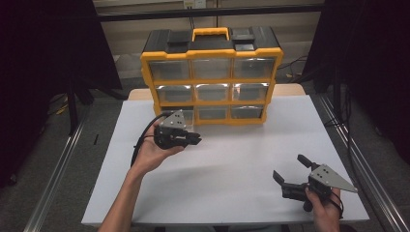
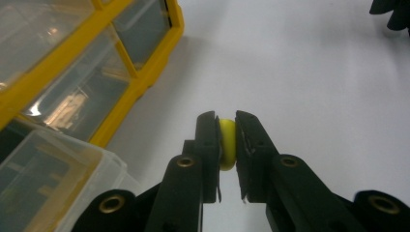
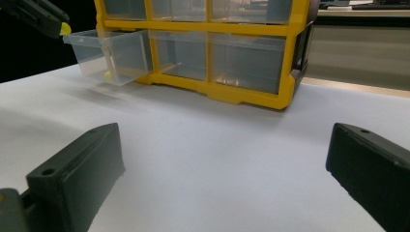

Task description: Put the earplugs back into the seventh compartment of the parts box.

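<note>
A yellow-and-black organiser (image 1: pixel 211 72) with clear drawers stands at the back of the white table (image 1: pixel 232 159). Its bottom-left drawer (image 3: pixel 109 54) is pulled out, and a small yellow piece (image 3: pixel 107 75) lies inside. My left gripper (image 1: pixel 196 139) hovers just in front of that drawer, shut on a small yellow disc (image 2: pixel 227 144) pinched between its pads. In the right gripper view the left gripper's tip with the yellow disc (image 3: pixel 65 29) shows above the drawer's outer end. My right gripper (image 1: pixel 290 170) rests low near the table's front right, open, with nothing between its fingers (image 3: pixel 80 169).
The open drawer's clear rim (image 2: pixel 58 159) lies close under the left gripper's left side. Dark curtains flank the table, and metal rails (image 1: pixel 58 164) run along both sides on the floor. A cable (image 1: pixel 142 137) trails from the left gripper.
</note>
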Action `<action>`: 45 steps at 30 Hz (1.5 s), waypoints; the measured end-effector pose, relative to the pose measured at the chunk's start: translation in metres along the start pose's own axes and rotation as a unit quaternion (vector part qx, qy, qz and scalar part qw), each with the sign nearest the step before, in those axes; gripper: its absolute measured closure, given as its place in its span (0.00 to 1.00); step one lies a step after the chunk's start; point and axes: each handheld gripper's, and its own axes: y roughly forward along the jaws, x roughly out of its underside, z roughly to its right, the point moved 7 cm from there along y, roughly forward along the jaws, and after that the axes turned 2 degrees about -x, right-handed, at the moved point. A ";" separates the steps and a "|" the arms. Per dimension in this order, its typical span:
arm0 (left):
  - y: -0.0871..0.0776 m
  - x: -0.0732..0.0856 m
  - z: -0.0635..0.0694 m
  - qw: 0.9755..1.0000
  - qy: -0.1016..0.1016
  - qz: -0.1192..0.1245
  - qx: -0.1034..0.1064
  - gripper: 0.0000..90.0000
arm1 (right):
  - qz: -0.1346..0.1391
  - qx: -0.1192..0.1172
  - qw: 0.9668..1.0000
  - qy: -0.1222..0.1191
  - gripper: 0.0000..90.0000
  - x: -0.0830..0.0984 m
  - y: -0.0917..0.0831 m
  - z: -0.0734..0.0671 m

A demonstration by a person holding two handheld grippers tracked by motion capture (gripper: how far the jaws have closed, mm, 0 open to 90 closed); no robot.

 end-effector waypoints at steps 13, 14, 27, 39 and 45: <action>-0.016 -0.004 -0.011 1.000 -0.003 -0.003 -0.026 0.90 | -0.001 0.001 1.000 -0.003 0.00 0.000 0.000 0.000; -0.017 -0.004 -0.013 1.000 -0.005 -0.003 -0.026 0.90 | -0.001 0.001 1.000 -0.004 0.00 0.000 0.000 0.000; -0.033 -0.004 -0.034 0.999 -0.026 -0.004 -0.034 0.90 | -0.001 0.002 1.000 -0.004 0.00 0.000 -0.001 0.001; -0.047 -0.004 -0.052 0.998 -0.030 -0.028 -0.057 0.90 | -0.002 0.002 1.000 -0.003 0.00 0.000 0.000 0.001; -0.053 -0.013 -0.056 0.997 -0.019 -0.037 -0.067 0.90 | -0.002 0.002 1.000 -0.003 0.00 0.000 0.001 0.001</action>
